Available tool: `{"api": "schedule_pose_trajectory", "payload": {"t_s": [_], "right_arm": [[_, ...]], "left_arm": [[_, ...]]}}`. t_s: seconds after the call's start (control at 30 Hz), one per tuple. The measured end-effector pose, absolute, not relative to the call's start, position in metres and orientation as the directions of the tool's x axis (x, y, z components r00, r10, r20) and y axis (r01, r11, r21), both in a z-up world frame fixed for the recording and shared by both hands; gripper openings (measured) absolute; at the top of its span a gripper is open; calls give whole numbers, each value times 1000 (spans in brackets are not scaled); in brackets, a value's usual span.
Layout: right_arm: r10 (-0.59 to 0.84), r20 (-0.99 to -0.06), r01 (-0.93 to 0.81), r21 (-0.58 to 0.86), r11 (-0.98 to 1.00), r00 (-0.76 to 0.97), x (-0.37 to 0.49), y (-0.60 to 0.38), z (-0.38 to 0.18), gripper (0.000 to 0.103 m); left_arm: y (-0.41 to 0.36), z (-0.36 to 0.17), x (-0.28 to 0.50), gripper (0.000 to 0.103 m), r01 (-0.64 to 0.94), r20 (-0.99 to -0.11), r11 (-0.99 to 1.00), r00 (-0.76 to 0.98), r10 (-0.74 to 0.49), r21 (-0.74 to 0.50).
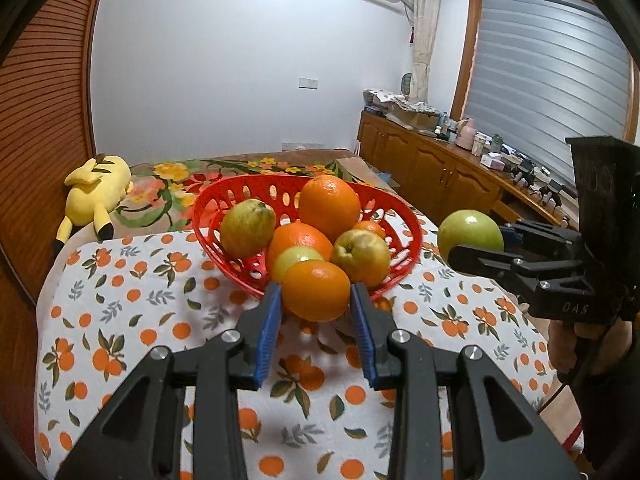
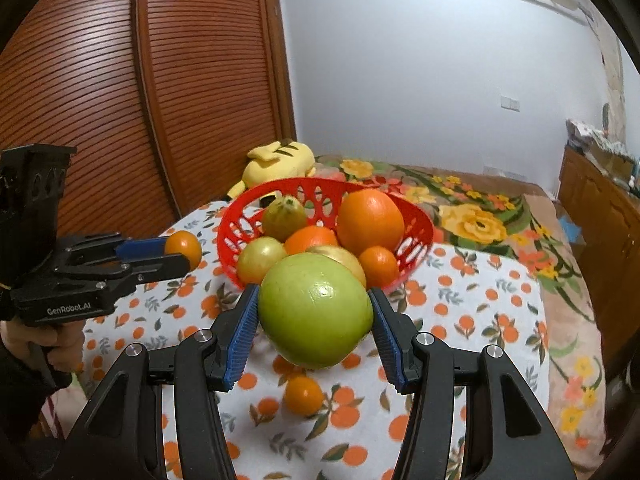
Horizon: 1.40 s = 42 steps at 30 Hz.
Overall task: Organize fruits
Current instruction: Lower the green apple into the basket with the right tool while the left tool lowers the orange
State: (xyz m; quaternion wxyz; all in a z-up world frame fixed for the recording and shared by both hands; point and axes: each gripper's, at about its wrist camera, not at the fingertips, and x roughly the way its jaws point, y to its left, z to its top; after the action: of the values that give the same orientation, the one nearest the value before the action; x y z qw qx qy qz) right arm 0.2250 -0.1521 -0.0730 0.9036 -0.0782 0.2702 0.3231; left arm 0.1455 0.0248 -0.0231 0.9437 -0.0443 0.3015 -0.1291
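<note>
Left gripper (image 1: 316, 300) fingers pinch a small orange (image 1: 316, 290) just in front of red basket (image 1: 240, 192). Right gripper (image 2: 314, 316) fingers clamp a green apple (image 2: 314, 312), held beside the basket, above the bench (image 1: 140, 320).

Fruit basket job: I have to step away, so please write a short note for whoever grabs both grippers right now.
Left gripper: shut on a small orange, held above the cloth in front of the red basket.
Right gripper: shut on a green apple, also held in the air near the basket.
Basket: on the orange-print tablecloth, already holding a large orange, several smaller oranges and some greenish fruits.
Left to do: place both held fruits, then collect the small orange on the cloth below the right gripper.
</note>
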Motion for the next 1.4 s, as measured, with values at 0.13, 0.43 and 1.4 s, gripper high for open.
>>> {"api": "schedule_pose_trajectory", "payload": {"t_s": [0.13, 0.43, 1.4], "right_arm": [[534, -553, -640, 3, 769, 639, 246, -137, -70, 55], [532, -586, -676, -35, 736, 611, 294, -100, -71, 55], [466, -696, -718, -105, 688, 547, 373, -36, -82, 55]], "left_arm": [[30, -26, 162, 33, 207, -565, 965, 783, -260, -158], [45, -25, 199, 33, 201, -572, 968, 781, -251, -151], [76, -30, 262, 33, 183, -591, 971, 771, -239, -155]]}}
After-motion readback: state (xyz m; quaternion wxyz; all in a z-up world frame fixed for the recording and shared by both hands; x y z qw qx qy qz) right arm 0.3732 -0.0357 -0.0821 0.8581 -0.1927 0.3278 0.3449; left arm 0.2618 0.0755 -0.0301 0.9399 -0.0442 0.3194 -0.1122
